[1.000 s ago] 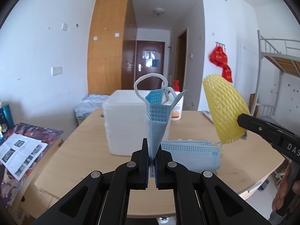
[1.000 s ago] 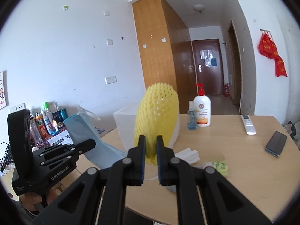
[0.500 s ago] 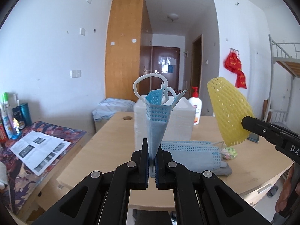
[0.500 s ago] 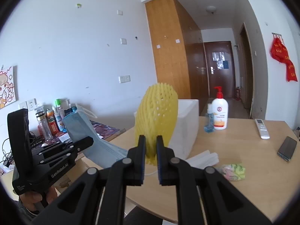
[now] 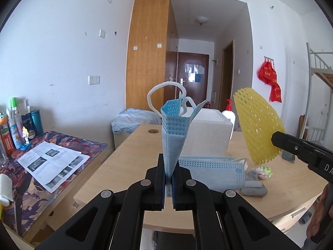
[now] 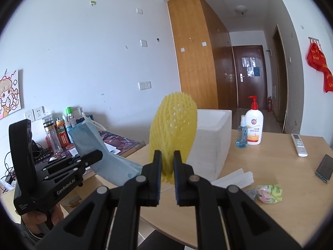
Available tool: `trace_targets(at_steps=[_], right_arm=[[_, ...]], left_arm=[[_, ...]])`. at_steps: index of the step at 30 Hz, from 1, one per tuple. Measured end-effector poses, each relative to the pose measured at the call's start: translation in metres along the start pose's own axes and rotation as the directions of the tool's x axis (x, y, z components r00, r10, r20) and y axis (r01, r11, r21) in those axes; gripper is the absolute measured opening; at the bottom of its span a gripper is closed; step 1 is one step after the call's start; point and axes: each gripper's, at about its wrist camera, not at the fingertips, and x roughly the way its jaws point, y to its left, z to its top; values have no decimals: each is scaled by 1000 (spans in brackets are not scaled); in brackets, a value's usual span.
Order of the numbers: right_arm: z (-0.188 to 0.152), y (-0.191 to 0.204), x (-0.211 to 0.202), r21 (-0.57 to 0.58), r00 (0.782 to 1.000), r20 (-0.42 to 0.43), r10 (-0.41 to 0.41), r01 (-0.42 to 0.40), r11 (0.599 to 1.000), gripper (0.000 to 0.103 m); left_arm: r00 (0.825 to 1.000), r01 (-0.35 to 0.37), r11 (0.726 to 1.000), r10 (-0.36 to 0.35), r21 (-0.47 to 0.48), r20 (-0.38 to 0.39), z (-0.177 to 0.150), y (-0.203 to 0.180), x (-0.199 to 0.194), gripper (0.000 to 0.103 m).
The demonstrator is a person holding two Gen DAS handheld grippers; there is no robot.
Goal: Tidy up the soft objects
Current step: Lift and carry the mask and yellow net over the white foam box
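Observation:
My left gripper is shut on a folded blue face mask and holds it upright above the near edge of the wooden table. The mask also shows in the right wrist view. My right gripper is shut on a yellow foam fruit net, held up in the air; the net also shows in the left wrist view. More blue masks lie on the table before a white foam box. A grey cloth lies beside them.
A lotion pump bottle, a small blue spray bottle, a remote, a phone, white foam sheets and a yellow-green wrapper are on the table. A side desk with papers and bottles stands left.
Both grippers have drawn back from the table and swung left, still holding the mask and the net. The foam box and table look farther away.

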Motion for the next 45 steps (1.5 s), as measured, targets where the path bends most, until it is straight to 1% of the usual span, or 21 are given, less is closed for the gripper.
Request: trace_targets(at_steps=[11,27,45], right_arm=[[6,-9,5,15,1000,-2,-14,14,1000,14],[31,-29,20,24,1000,-9,-23,23,999,14],[54,-52,56,38,999,-32,-33,34,999,14]], left_arm=[[1000,20,1000,-20,4,-8,8,-3,19,5],[999,36,999,-36,0,-8,38,-10,48,5],[998,55,998,-55,7,-30,67,-15,99,5]])
